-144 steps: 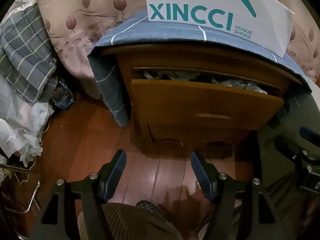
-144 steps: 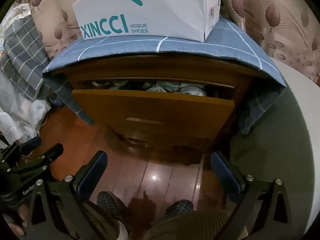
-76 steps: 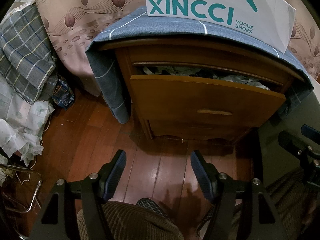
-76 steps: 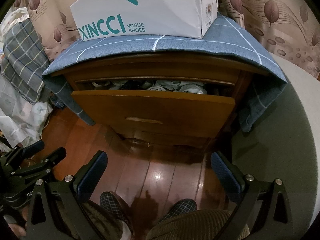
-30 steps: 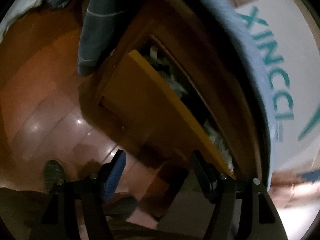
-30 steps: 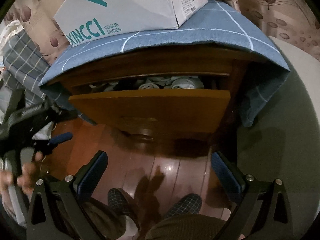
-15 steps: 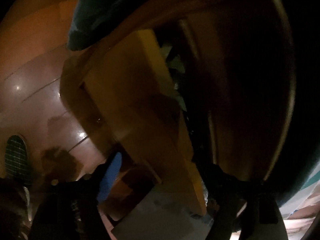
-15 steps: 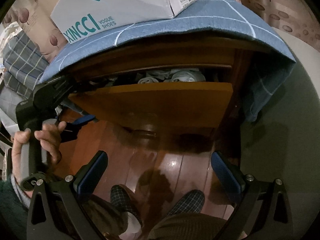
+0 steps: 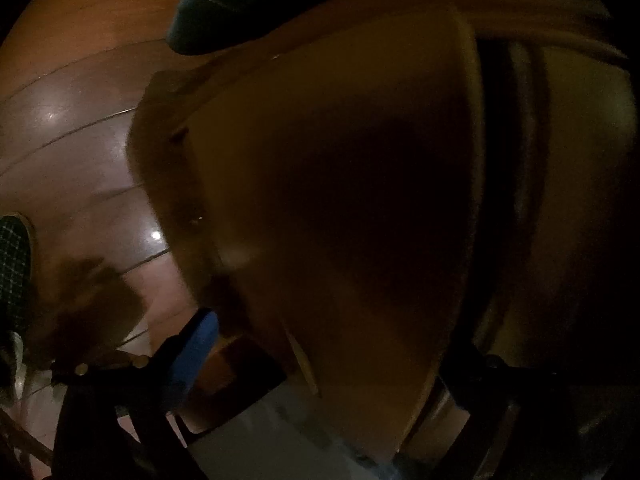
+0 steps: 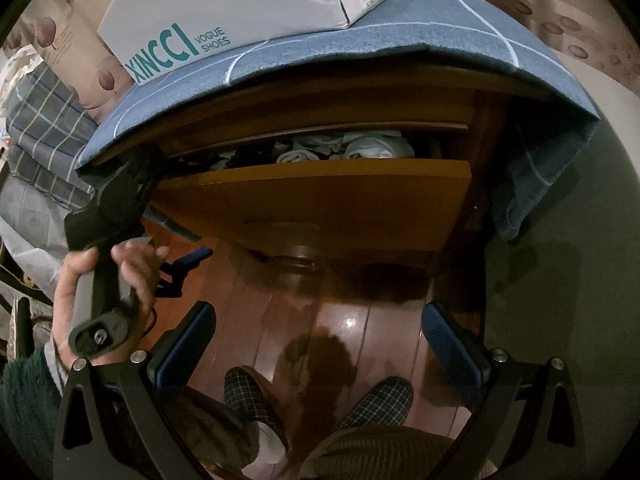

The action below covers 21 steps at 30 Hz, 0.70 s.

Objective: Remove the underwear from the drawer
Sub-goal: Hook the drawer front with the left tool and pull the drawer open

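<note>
The left hand (image 10: 104, 280) grips the handle of the left gripper (image 10: 176, 216), fingers wrapped round it, a dark green sleeve at the wrist. That gripper is rolled onto its side at the left end of the drawer front (image 10: 328, 200), one blue-padded finger below the front's lower edge and the other apparently up at its top edge, though that side is dark. Its jaws are opening, with the drawer front between them. The right gripper (image 10: 320, 344) hangs well back from the drawer front, tilted downward, jaws spread wide and empty.
</note>
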Available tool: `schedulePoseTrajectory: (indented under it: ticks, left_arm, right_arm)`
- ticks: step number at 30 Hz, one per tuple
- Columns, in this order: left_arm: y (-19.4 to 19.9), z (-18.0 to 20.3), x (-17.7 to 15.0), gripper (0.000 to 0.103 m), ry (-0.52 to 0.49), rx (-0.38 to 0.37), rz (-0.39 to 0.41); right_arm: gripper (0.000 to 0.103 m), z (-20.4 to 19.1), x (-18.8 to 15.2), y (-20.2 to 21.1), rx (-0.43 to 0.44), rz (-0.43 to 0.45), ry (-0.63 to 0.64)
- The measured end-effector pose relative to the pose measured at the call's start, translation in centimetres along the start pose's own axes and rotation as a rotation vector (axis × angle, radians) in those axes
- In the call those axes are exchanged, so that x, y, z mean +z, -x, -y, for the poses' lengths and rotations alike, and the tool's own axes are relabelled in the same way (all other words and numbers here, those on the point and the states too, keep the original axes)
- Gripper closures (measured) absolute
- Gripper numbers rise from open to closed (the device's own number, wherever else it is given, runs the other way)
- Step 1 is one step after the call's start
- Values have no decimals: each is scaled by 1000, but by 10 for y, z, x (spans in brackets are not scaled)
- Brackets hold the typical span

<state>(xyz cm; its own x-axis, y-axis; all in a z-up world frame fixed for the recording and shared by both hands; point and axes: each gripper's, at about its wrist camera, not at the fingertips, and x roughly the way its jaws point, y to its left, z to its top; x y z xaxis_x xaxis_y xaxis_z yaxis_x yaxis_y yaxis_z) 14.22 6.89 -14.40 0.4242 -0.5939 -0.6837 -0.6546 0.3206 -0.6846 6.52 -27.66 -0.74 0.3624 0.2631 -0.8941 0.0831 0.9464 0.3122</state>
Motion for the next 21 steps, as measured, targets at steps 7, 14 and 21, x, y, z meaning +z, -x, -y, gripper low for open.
schedulePoseTrajectory:
  ticks: [7,14,21]
  left_arm:
    - [-15,0,4,0,6,9,-59]
    - [1,-2,-1,0,-112,96,-93]
    - [23,-11,-19,0,-258,223,-112]
  right_arm:
    - [1,-2,0,0,-6,1,-1]
    - [1,-1,-1,1,-16,8,0]
    - [1,-3,0,3,-27,17,7]
